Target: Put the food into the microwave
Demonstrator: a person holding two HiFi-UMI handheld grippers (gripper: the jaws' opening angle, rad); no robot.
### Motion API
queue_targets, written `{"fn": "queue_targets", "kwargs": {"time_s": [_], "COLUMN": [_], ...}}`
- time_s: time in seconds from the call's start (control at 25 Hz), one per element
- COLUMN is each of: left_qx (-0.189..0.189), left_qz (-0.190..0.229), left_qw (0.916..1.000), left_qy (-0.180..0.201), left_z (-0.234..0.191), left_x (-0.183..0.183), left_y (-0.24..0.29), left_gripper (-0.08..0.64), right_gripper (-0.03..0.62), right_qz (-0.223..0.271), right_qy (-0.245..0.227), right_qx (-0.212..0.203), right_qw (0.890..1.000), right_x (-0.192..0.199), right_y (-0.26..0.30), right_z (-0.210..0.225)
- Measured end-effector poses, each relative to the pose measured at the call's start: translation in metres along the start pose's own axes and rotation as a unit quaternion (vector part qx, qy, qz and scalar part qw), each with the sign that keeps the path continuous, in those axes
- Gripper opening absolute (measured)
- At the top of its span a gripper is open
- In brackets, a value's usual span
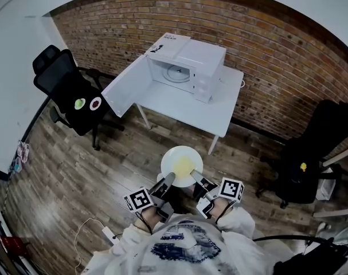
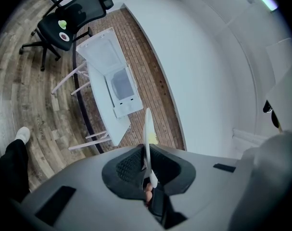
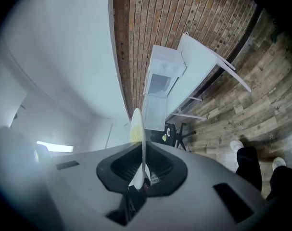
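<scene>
the left gripper (image 1: 167,183) and the right gripper (image 1: 196,180) each pinch the rim of the white plate (image 1: 171,157), one on each side, and hold it in the air with the yellow food (image 1: 184,166) on it. the carrying step seems in hand: the plate is well apart from the microwave (image 1: 188,67), whose door (image 1: 128,87) is open. the next move needs a level plate, carried forward into the cavity.
</scene>
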State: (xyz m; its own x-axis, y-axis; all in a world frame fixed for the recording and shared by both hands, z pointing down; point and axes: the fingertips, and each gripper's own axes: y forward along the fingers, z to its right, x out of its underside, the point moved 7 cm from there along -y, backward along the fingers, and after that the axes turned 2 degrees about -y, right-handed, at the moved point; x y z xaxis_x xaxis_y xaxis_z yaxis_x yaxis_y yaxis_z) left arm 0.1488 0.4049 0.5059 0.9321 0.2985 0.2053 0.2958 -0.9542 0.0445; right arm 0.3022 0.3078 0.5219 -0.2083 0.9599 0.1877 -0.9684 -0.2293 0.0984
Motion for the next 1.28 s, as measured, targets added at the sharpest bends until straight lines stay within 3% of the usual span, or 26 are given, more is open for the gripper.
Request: {"fn": "queue_targets", "kwargs": {"time_s": [0.04,0.08,0.2,0.32,0.52,0.76,0.88,1.04,1.28], "left_qx": [-0.025,-0.030,0.006,-0.024,-0.019,0.007,0.015,-0.007,0.008], "left_qz": [-0.007,-0.009,-0.009,-0.026,-0.037,-0.045,-0.050,-0.068,-0.086], "left_qw": [0.9993,0.9990,0.9999,0.9987,0.9985,0.9989,0.9986,0.9971,0.9962], "left_qy": [0.028,0.032,-0.005,0.037,0.035,0.013,-0.007,0.034,0.004], "left_z": [-0.007,-0.011,-0.017,-0.031,-0.044,-0.053,-0.055,-0.067,-0.075], "left_x": [-0.010,-0.017,-0.034,-0.065,-0.120,-0.195,-0.230,-0.280,-0.327], "left_y": [-0.001,0.002,0.019,0.029,0.051,0.080,0.096,0.112,0.141], "left_gripper": [0.040,0.040,0.040,0.040,0.040,0.040,0.040,0.040,0.040], "right_gripper": [0.028,0.028,0.028,0.028,0.028,0.028,0.028,0.028,0.028], "right_qz": [0.001,0.001,0.002,0.010,0.021,0.024,0.034,0.045,0.066], "right_qy": [0.001,-0.004,-0.022,-0.019,0.004,-0.028,-0.002,-0.017,-0.002], "right_qx": [0.005,0.006,0.008,0.015,0.033,0.043,0.048,0.040,0.056], "right_qw": [1.000,1.000,1.000,1.000,0.999,0.998,0.998,0.998,0.996], "right_x": [-0.003,-0.006,-0.020,-0.034,-0.053,-0.089,-0.102,-0.124,-0.146], "right_y": [0.006,0.012,0.033,0.056,0.107,0.178,0.211,0.254,0.298], "right_z": [0.001,0.003,0.007,0.010,0.009,-0.001,-0.006,-0.007,-0.004]}}
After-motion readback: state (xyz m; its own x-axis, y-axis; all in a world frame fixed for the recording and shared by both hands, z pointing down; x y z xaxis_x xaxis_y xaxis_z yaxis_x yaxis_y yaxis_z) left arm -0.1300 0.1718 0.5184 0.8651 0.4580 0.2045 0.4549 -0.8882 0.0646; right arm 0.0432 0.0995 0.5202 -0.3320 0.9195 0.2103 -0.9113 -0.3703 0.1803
